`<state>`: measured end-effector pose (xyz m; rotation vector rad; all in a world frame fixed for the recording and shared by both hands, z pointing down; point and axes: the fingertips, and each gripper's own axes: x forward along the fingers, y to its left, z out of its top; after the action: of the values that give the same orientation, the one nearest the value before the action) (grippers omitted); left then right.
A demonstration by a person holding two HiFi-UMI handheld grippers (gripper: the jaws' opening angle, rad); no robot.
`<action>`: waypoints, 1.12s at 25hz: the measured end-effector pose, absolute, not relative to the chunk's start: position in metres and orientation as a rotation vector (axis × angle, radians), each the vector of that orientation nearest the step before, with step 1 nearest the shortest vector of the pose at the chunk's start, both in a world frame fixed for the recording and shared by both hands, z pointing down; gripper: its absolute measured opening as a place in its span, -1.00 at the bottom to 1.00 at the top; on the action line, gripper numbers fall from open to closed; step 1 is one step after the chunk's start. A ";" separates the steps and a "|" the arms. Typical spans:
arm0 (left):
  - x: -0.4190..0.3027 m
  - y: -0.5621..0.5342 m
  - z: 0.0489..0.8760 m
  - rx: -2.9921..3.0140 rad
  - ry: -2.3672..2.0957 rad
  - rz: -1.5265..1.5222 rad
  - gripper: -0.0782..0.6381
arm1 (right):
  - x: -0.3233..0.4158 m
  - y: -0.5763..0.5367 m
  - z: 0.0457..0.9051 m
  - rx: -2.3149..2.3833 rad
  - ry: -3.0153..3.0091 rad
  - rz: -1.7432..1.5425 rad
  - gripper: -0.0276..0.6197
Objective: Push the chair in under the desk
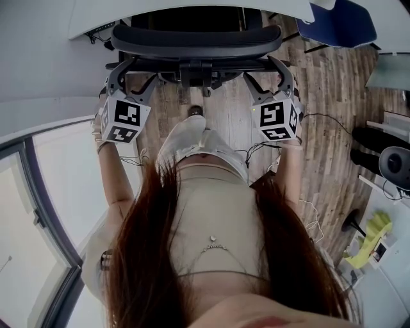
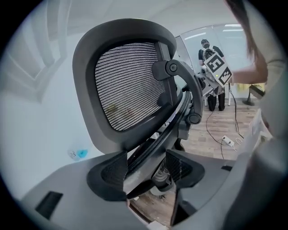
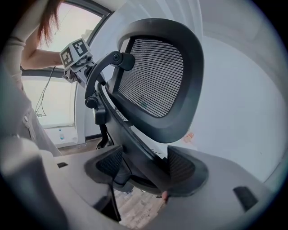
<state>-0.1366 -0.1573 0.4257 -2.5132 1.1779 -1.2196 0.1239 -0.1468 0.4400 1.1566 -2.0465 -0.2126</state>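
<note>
Wood-plank floor fills the head view, with a white bench along the top left. The chair stands against the bench edge, its dark back turned to the person. How far its seat reaches under cannot be told. The left claw grasps the left side of the chair back and the right claw grasps the right side, each with its marker cube nearest the camera. The person's legs and long hair fill the lower picture. In the left gripper view, the left claw is clenched on the curved frame of the chair back, which fills the gap between its ribbed pads. The mesh headrest rises above, and a power strip lies on the floor beyond. In the right gripper view, the right claw likewise grasps the frame, which runs slantwise between its pads. The headrest stands above against a pale wall, and the other claw's cube shows at the upper left before a bright window.
</note>
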 end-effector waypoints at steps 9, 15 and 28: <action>-0.134 -0.170 0.427 -2.496 1.172 -1.227 -0.03 | 0.127 -0.160 0.441 1.162 -2.043 -0.211 0.05; -0.135 -0.178 0.426 -2.485 1.170 -1.232 -0.04 | 0.126 -0.171 0.440 1.156 -2.047 -0.210 0.05; -0.142 -0.202 0.427 -2.478 1.191 -1.239 -0.04 | 0.120 -0.198 0.440 1.160 -2.055 -0.222 0.05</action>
<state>-0.1417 -0.2024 0.4268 -2.4784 1.1911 -1.2386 0.1201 -0.1976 0.4400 1.1599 -2.0554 -0.2216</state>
